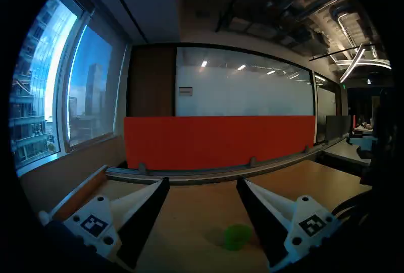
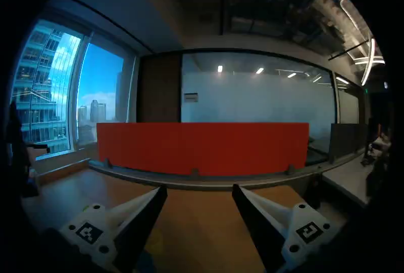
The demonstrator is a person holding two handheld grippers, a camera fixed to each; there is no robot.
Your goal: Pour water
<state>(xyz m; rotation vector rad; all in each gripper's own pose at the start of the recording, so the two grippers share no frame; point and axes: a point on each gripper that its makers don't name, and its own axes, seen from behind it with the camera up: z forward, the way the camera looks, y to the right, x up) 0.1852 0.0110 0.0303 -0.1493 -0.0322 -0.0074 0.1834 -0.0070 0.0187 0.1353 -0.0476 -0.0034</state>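
No legible text, brand or number. Small pale placard (image 1: 185,91) on frosted glass wall (image 1: 242,86): writing too small to read. Black-and-white square code markers (image 1: 94,225) on left claw (image 1: 202,182) and right claw (image 2: 199,188): patterns, no letters.

Left gripper (image 1: 202,180), right gripper (image 2: 198,187): jaws wide apart, empty.

The desk (image 1: 197,212) looks like smooth, matt wood; the green cup (image 1: 237,236) looks like translucent plastic.
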